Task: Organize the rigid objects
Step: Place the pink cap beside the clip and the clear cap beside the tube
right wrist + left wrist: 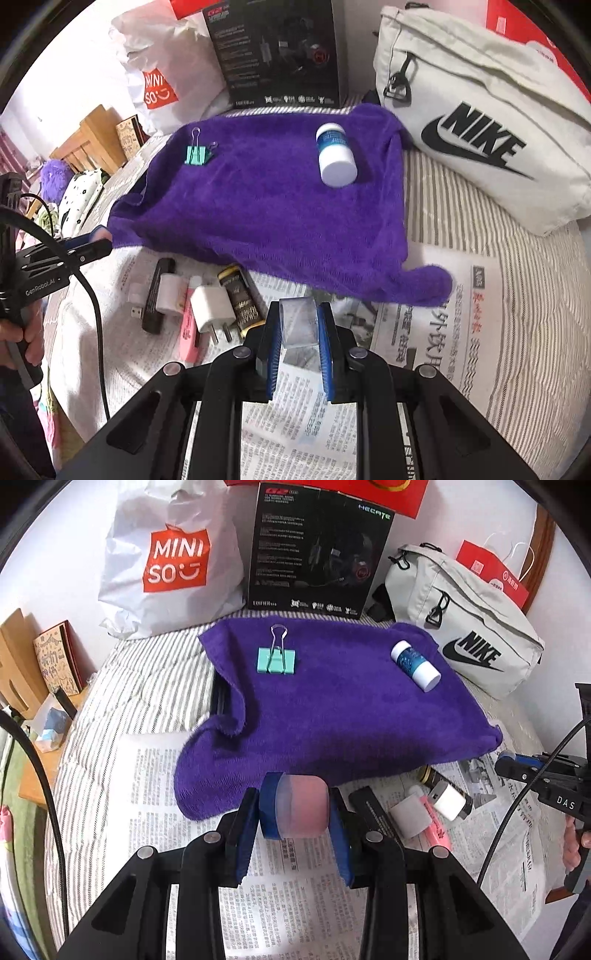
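Rigid objects: two already on the purple towel [332, 701]. Mint-green binder clip [276, 660] with wire handles sits far-left on it, white bottle with blue label [415, 662] lies on its side far-right. Well apart from each other.

Left gripper [293, 808] is clamped on a short cylinder [295, 806]: translucent frosted cap, pinkish inside, blue band on its left end. Held sideways between the blue pads, off the surface, over the towel's near edge.

Right gripper [299, 325] is nearly closed on a small clear plastic piece [299, 323], looks like a roll of tape or a box, can't tell which. Held above the newspaper [424, 332], near the towel's front edge.

Rest of the pile lies on the newspaper just near the towel: white plug charger [212, 308], black-and-gold tube [242, 299], pink highlighter [190, 332], black stick [157, 295], small white USB piece [136, 299]. All bunched together, several touching.

Behind the towel: Miniso bag [173, 561], black headset box [317, 550], grey Nike pouch [465, 627].
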Motion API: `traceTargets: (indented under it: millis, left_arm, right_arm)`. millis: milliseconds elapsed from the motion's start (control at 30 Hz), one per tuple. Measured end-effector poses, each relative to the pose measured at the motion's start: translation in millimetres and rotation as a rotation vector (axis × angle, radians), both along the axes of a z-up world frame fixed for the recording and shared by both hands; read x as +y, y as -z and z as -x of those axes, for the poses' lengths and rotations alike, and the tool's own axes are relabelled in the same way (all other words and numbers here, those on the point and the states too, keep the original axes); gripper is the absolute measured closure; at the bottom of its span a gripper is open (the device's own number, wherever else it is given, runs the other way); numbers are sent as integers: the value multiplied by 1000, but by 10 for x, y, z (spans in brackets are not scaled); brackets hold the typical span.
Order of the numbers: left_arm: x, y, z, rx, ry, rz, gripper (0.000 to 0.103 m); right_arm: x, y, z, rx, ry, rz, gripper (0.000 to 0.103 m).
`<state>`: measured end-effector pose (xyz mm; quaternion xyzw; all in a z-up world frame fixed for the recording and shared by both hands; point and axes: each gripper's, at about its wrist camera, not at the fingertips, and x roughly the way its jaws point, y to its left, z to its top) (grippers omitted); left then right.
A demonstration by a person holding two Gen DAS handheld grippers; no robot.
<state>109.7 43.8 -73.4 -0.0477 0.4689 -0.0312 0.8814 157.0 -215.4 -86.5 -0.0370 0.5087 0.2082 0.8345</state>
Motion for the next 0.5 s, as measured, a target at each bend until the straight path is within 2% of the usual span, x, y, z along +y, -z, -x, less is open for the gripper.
traceTargets:
  millis: [500]
  left_arm:
    - [100, -145, -315, -29, -3, 18, 68]
  right_arm:
    - [7, -131, -385, -30, 48, -26, 85]
